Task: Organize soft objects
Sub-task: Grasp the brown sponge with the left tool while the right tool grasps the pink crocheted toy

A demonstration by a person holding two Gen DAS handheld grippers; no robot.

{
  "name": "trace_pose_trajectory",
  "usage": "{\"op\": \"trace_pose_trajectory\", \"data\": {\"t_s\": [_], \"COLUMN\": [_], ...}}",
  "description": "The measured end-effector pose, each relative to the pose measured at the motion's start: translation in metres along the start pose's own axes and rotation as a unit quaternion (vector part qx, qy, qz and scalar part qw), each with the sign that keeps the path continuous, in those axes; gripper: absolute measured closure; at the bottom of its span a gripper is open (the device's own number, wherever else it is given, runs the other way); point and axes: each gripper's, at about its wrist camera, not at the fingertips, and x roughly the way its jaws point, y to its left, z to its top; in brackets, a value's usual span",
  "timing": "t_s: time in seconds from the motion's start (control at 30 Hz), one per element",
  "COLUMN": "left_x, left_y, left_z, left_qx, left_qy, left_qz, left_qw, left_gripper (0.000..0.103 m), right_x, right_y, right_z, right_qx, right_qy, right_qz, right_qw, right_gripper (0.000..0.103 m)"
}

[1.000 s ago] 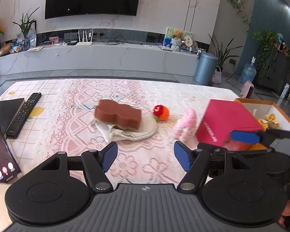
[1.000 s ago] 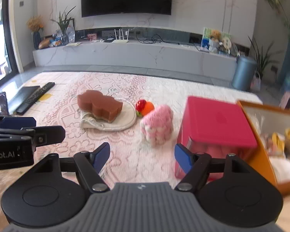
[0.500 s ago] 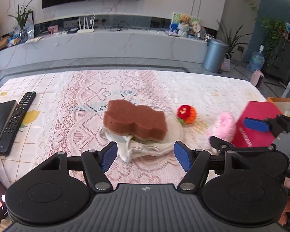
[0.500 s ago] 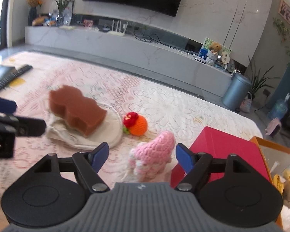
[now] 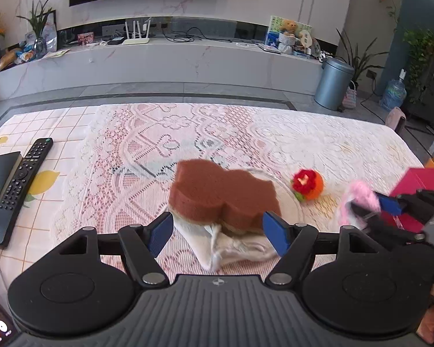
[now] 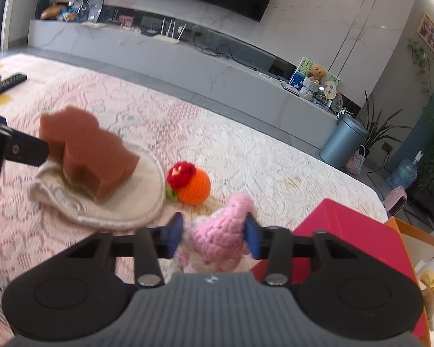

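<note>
The right gripper has just been closing and its blue pads now press both sides of the pink knitted toy, which bulges between them – a soft, woolly lump with a paler base and a rounded tip pointing away. To do this step well, I judge the squeeze should stay light enough not to crush the yarn yet firm enough that the toy does not slip, and the lift should go straight up before swinging right toward the orange box beyond the red lid. The left gripper has just been opening a little and stands wide with nothing pinched; the near edge of the brown sponge and the bunched white cloth lie between its pads – not gripped. The sponge is thick, matt and lobed, and rests on the cloth. Just beyond and to the right of those tongs sits the orange knitted ball with a red flower on top, apart from the sponge. Farther left lies a remote control on the lace tablecloth
</note>
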Motion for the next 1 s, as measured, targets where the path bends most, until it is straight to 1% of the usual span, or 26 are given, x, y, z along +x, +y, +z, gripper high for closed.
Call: {"op": "trace_pose_trajectory", "data": {"t_s": [0.1,0.13,0.23,0.27,0.37,0.43,0.57,0.6,0.63,0.67,0.73,0.77,0.9,0.97,1.0], "left_x": [0.010,0.014,0.026,0.029,0.041,0.050,0.064,0.065,0.063,0.060,0.051,0.046,0.026,0.024,0.027], "left_y": [0.005,0.007,0.019,0.023,0.031,0.033,0.037,0.038,0.036,0.034,0.028,0.025,0.019,0.020,0.020], "left_z": [0.006,0.008,0.009,0.010,0.010,0.010,0.008,0.008,0.008,0.008,0.009,0.010,0.011,0.013,0.015], "left_qx": [-0.012,-0.022,-0.066,-0.079,-0.113,-0.123,-0.146,-0.151,-0.148,-0.142,-0.126,-0.120,-0.116,-0.130,-0.138], "left_qy": [-0.004,-0.006,-0.005,-0.004,0.004,0.015,0.032,0.032,0.029,0.023,0.001,-0.013,-0.052,-0.057,-0.052], "left_qz": [0.002,0.003,0.005,0.003,-0.012,-0.012,-0.021,-0.024,-0.023,-0.021,-0.013,-0.012,-0.038,-0.060,-0.068], "left_qw": [0.9999,0.9997,0.9978,0.9969,0.9935,0.9923,0.9885,0.9878,0.9882,0.9894,0.9920,0.9926,0.9912,0.9881,0.9868], "left_gripper": [0.018,0.018,0.018,0.018,0.018,0.018,0.018,0.020,0.024,0.026,0.035,0.037,0.037,0.037,0.037], "right_x": [-0.004,-0.003,0.002,0.005,0.021,0.030,0.037,0.038,0.039,0.041,0.041,0.042,0.041,0.041,0.041], "right_y": [-0.009,-0.009,-0.003,0.000,0.003,0.003,0.006,0.006,0.007,0.006,0.007,0.008,0.005,0.005,0.004], "right_z": [0.016,0.022,0.036,0.040,0.043,0.040,0.036,0.037,0.037,0.037,0.037,0.038,0.036,0.036,0.036], "right_qx": [0.027,0.033,0.035,0.039,0.078,0.105,0.120,0.122,0.124,0.127,0.128,0.127,0.128,0.130,0.130], "right_qy": [-0.017,-0.019,-0.033,-0.034,-0.014,0.002,0.009,0.010,0.012,0.014,0.017,0.018,0.021,0.023,0.024], "right_qz": [0.030,0.041,0.054,0.067,0.121,0.150,0.173,0.177,0.180,0.184,0.187,0.187,0.191,0.194,0.195], "right_qw": [0.999,0.998,0.997,0.996,0.989,0.983,0.978,0.977,0.976,0.975,0.974,0.974,0.973,0.972,0.972], "right_gripper": [0.092,0.093,0.093,0.093,0.093,0.093,0.093,0.093,0.093,0.093,0.093,0.093,0.092,0.092,0.092]}}
